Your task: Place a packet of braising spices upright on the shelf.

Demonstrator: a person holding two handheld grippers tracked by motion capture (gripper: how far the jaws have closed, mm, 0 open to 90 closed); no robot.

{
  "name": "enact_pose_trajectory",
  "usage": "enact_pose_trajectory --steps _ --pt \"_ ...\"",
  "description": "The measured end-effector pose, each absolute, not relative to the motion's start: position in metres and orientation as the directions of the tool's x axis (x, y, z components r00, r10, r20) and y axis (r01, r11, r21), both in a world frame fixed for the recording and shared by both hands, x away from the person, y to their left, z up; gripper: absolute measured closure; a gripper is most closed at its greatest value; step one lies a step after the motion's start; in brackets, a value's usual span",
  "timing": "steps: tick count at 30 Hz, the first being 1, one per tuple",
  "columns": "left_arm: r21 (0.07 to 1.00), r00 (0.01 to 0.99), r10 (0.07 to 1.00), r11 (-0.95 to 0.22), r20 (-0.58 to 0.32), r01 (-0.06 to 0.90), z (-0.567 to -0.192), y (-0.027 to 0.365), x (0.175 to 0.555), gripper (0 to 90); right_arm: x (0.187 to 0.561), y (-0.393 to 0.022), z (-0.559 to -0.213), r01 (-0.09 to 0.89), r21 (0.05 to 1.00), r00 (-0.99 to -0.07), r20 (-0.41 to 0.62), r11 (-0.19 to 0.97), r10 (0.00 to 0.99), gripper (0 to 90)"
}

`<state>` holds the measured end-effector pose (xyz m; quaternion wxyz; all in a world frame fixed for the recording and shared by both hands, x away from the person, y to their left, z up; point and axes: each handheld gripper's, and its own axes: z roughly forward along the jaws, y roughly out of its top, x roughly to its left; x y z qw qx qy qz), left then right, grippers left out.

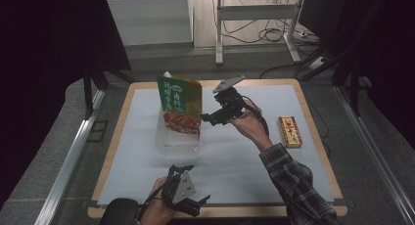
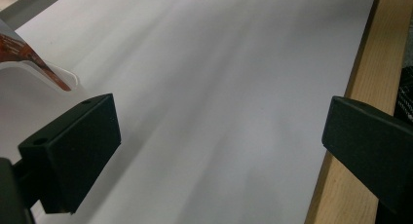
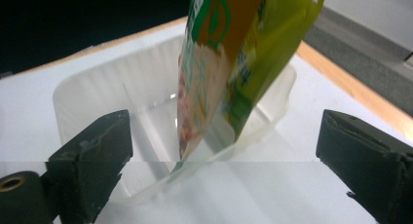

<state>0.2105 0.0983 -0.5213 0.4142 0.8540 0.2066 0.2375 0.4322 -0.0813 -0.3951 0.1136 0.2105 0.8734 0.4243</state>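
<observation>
White sheeting covers the wooden table (image 1: 313,137), and on it stands the clear plastic tray (image 3: 83,95) with the green sauce pouch (image 1: 180,101) propped on end inside, leaning against the tray's far wall. That pouch sits straight ahead of your right gripper (image 1: 208,118), just beyond its tips and untouched. The jaws stand spread wide, nothing between them.

It looks like you have just let the pouch go, so the job now is to leave it standing. Draw the right gripper straight back along its own line, keeping the jaws spread so neither pad clips the pouch's edge or the tray rim. The pouch is light and top-heavy, so a sideways brush would likely tip it over or drag the tray along the sheet. If it sags, nudge low, near the base, not at the top.

Your left gripper (image 1: 193,205) rests at the near edge, jaws spread and empty, the tray off to their left. A small red-and-yellow box (image 1: 289,132) lies well behind your right hand.
</observation>
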Motion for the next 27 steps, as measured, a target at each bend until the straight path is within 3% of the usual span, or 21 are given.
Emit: enact_pose_trajectory --steps 12,27 --pt "0.805 0.802 0.549 -0.573 0.237 0.154 -0.522 0.097 0.21 0.3 0.422 -0.109 -0.415 0.326 0.768 -0.863 0.004 0.552 0.506 2.6" --pt "0.802 0.802 0.547 -0.577 0.24 0.154 -0.523 0.096 0.21 0.3 0.409 -0.138 -0.438 0.308 0.769 -0.864 -0.021 0.56 0.503 2.3"
